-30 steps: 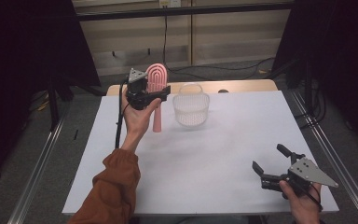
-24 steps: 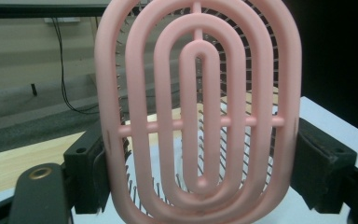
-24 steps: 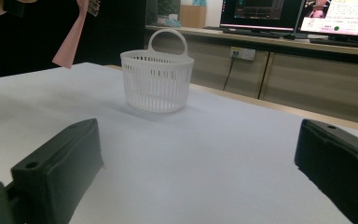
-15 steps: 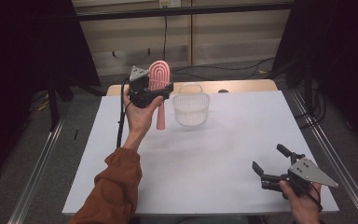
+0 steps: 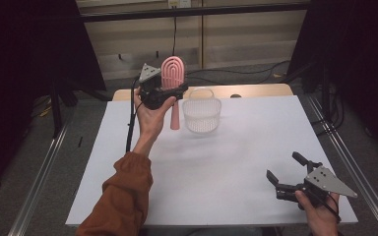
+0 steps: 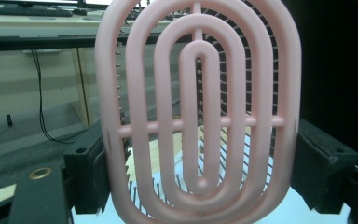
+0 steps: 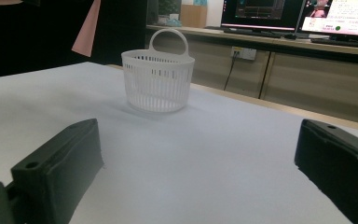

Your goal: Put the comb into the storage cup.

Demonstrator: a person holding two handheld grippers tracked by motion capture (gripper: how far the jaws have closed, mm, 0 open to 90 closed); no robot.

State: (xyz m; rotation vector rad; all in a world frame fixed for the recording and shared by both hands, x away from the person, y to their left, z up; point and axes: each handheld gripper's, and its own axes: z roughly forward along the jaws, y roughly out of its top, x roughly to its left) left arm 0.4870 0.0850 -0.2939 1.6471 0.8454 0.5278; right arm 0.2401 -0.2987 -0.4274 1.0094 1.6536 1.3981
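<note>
High view: the left claw (image 5: 170,93) is raised above the far left part of the bench (image 5: 216,196), and its jaws grip a pink hairbrush (image 5: 172,78) by the edges of its head. The brush stands upright, handle pointing down, just to the left of a white basket (image 5: 202,116); whether handle and basket touch cannot be told from here. No brand or label can be read on either thing. In the right gripper view two monitors stand on a counter in the background, and their writing is too small to make out.

The basket is round, made of thin slatted plastic you can see through, with a small arched handle on its far rim. Nothing can be seen inside it.

In the left gripper view the brush head (image 6: 198,112) is an oval of smooth pink plastic cut into nested loops with a crossbar, and fine metal pins with small ball tips show through the gaps. The black jaws press on both its sides.

The right claw (image 5: 288,172) sits low over the near right corner of the bench, jaws spread wide with nothing between them. The bench top is plain, matt white.
</note>
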